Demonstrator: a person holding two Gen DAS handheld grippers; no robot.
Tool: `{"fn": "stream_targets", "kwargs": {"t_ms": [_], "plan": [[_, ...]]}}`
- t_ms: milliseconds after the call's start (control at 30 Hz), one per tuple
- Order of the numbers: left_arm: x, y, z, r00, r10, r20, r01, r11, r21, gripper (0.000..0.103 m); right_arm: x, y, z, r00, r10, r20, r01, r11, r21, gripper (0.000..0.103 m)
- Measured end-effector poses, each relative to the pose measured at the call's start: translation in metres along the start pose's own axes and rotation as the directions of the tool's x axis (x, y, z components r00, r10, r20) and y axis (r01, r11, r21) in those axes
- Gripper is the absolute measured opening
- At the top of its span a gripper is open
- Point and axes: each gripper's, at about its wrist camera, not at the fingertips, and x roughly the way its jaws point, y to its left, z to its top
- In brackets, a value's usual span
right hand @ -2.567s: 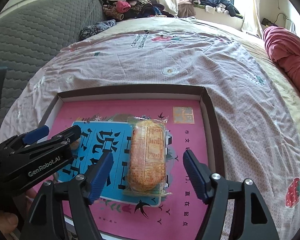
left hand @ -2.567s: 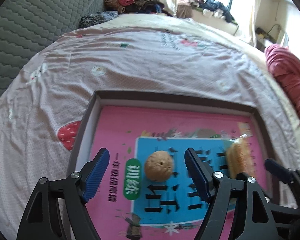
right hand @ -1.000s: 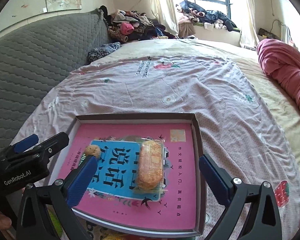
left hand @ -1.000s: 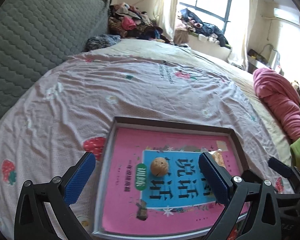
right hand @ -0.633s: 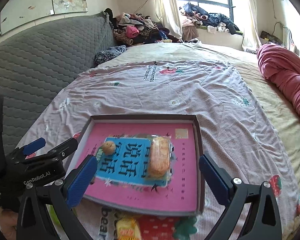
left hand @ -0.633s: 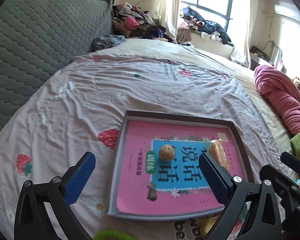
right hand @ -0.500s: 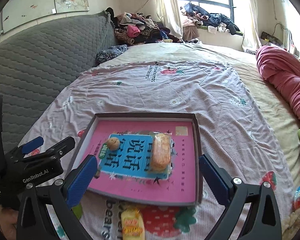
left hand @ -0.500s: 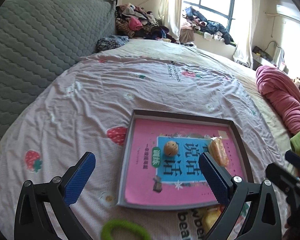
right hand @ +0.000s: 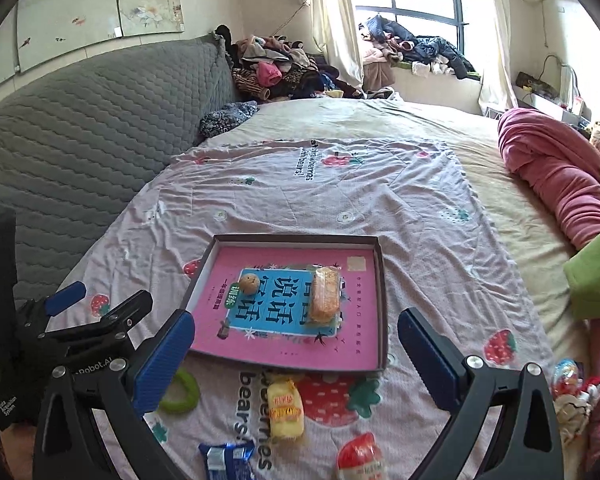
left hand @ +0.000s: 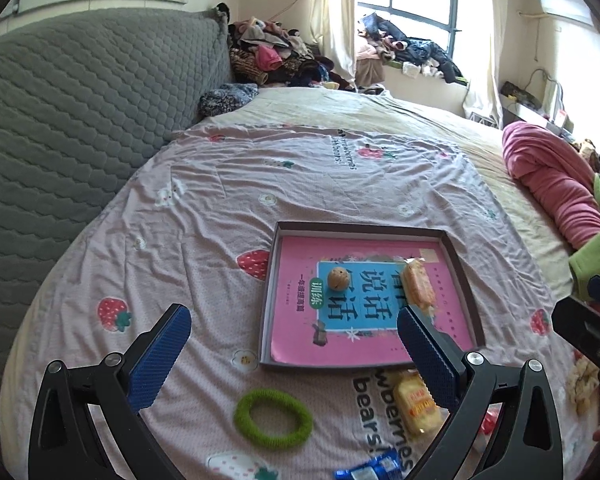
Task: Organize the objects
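Both the left gripper [left hand: 292,354] and right gripper [right hand: 296,354] hang spread wide and empty over the bed. The tray [right hand: 383,300], mid-frame, holds a walnut [right hand: 248,283] and a wrapped biscuit [right hand: 325,294]. Loose near the bottom edge lie a green ring [left hand: 274,419], a yellow packet [right hand: 285,408] and a blue wrapper [right hand: 227,459], cut off by the frame. On soft, wrinkled bedding, a pinch may snag fabric or push the packet away.
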Motion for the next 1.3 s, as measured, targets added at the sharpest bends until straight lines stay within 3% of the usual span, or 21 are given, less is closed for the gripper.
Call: {"fn": "stream_targets", "kwargs": {"t_ms": [567, 1300], "plan": [[-0.089, -0.011, -0.021, 0.998, 0.003, 0.058, -0.003, 1.0, 0.001, 0.103, -0.077, 0.002, -0.023, 0.999, -0.023, 0.035, 0.024, 1.0, -0.005, 0.102], [-0.132, -0.024, -0.081, 0.998, -0.034, 0.053, 0.033, 0.999, 0.014, 0.103, -0.115, -0.001, -0.075, 0.999, -0.039, 0.001, 0.039, 0.999, -0.003, 0.103]]}}
